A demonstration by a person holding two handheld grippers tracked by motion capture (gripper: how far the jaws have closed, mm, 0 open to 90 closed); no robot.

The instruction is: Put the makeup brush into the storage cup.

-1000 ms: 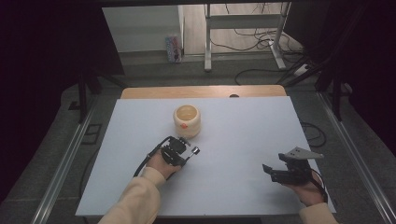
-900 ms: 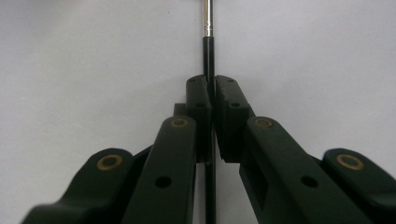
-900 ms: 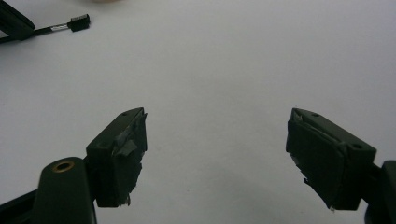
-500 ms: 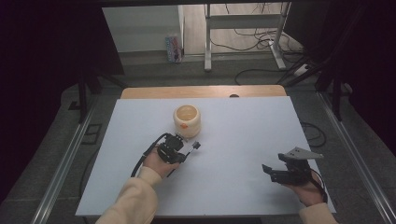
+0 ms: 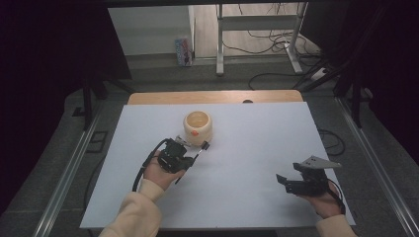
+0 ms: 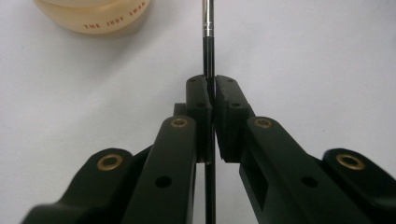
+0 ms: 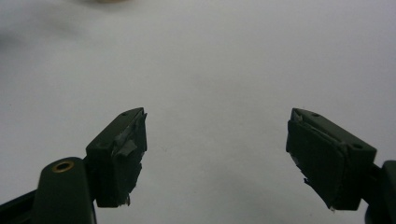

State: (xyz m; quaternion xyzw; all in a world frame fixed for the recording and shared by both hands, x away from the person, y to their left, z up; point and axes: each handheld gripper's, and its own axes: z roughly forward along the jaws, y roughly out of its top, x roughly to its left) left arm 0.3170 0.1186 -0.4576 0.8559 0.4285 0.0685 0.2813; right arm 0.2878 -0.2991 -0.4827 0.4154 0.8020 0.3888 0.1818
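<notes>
Tabletop (image 5: 247, 197): 1 white surface with a wooden strip along its far edge, carrying everything listed. Cup (image 5: 198, 128): 1 cream-coloured round vessel, upright, mouth open upward, an orange mark on its near wall, standing left of centre toward the far edge; in the left gripper view its lower wall with printed lettering (image 6: 100, 14) sits at upper left. Right tool (image 5: 282, 181): held low at the near right, well apart from the cup, jaws standing wide with nothing but bare tabletop between the pads (image 7: 122, 154); idle as shown. Left tool (image 5: 193, 157): held just near-side of the cup, jaws pressed together on 1 thin rod. Rod (image 6: 208, 51): slim, black with a silver band farther out, clamped between the left pads; its long axis runs straight out along the jaws, and in the high view its far end (image 5: 203, 147) lies just beside the cup's near right base, whether touching cannot be told. Governing relation, as a judgement: the cup lies ahead and slightly left of the rod's tip, so the left tool is the nearer by far, and bringing the rod to the cup's mouth calls for raising the tip above the rim and swinging it leftward.
</notes>
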